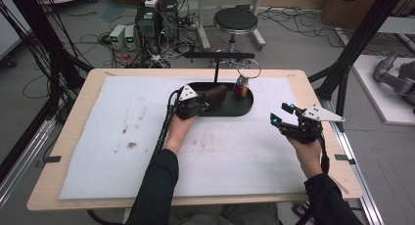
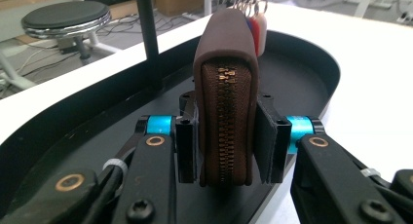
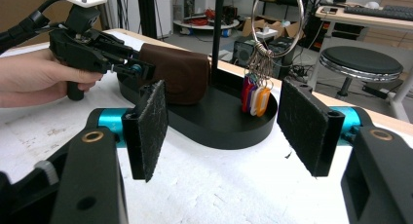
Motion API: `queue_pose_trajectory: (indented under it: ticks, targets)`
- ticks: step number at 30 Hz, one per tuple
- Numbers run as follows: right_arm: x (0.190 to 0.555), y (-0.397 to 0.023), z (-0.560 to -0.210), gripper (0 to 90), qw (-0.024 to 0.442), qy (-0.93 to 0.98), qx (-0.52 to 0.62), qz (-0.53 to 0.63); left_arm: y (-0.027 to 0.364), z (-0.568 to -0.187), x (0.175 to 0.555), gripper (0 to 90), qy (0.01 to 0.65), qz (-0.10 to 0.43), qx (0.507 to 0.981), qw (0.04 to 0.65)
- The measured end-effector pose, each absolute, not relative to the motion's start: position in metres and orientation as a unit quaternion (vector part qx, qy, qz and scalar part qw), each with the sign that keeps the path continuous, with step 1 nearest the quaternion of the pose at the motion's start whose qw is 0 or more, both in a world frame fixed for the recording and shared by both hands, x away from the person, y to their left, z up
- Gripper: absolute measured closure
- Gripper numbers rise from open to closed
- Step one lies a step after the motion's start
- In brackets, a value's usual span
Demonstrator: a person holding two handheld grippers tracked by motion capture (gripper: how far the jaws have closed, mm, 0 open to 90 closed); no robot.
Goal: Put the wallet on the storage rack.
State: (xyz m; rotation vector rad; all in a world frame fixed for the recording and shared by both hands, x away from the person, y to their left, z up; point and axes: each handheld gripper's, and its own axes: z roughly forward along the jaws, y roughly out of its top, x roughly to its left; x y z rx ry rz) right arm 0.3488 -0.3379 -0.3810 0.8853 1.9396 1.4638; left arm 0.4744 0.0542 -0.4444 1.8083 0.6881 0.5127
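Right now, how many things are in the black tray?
2. The brown zip wallet stands on edge at the tray's left end, clamped by the left gripper. The key ring with coloured tags hangs at its right end.

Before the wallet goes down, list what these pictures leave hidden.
- Brown wallet: its underside and the tray floor below it, left gripper view, hidden by the wallet itself and the left gripper, whose jaws are clamped on it.
- Key tags: any lettering is too small, right gripper view.
- Key ring: what it hangs from is too thin to make out, high view.
- Black tray: near-left rim, high view, covered by the hand.
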Motion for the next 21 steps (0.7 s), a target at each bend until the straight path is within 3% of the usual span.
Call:
queue_pose_trajectory:
  ticks: [9, 12, 21]
  targets:
    - [0.3491, -0.3381, -0.3811, 36.4, 0.276, 0.721, 0.328, 0.545, 0.0542, -0.4436, 0.4736, 63.0, 0.291, 0.213, 0.764, 0.534]
    - [0.3487, -0.3383, -0.3810, 36.4, 0.275, 0.721, 0.330, 0.544, 0.0547, -0.4434, 0.4736, 54.4, 0.300, 0.212, 0.763, 0.531]
    - [0.3483, -0.3392, -0.3814, 36.4, 0.276, 0.722, 0.327, 0.543, 0.0549, -0.4383, 0.4707, 42.4, 0.306, 0.218, 0.767, 0.521]
